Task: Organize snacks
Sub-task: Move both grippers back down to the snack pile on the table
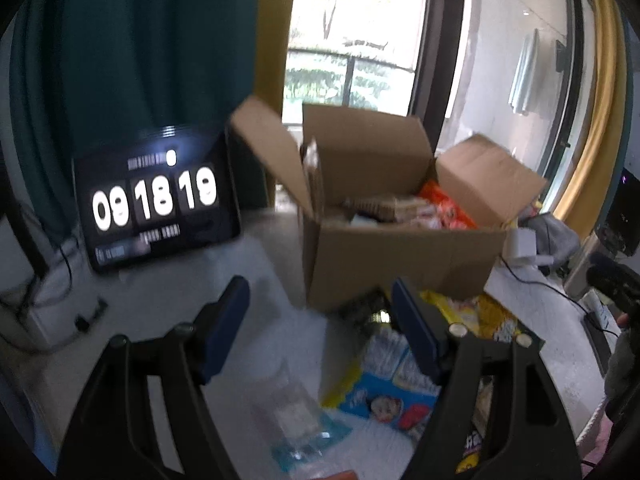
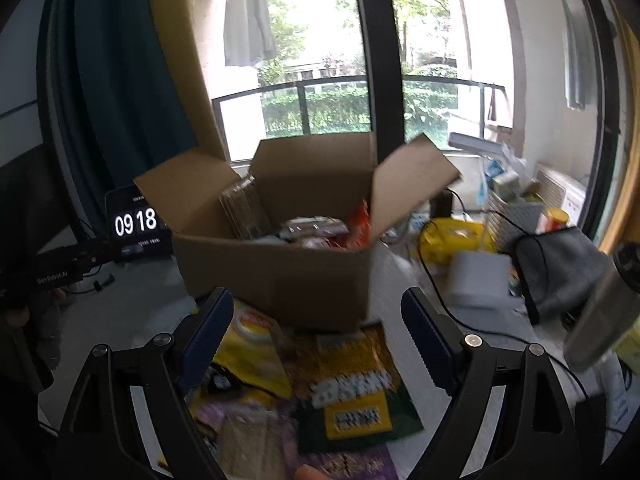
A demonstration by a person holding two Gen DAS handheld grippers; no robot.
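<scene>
Left gripper (image 1: 318, 302): fingers spread apart, nothing between them, hovering above the table (image 1: 168, 312). Right gripper (image 2: 316, 312): also spread and empty. Below the right gripper, loose snack packets lie flat and overlapping just in front of the cardboard box (image 2: 280, 272): a dark green and yellow packet (image 2: 352, 384) and a yellow packet (image 2: 252, 344). Below the left gripper, a blue packet (image 1: 384, 392) and a clear plastic bag (image 1: 292, 412). The box stands flaps open, partly filled with packets. Judgement: the packets are light, soft and slippery film, contents likely crushable; pinch at a sealed edge or corner, gently. The frames are blurred, so the printing is unreadable.
</scene>
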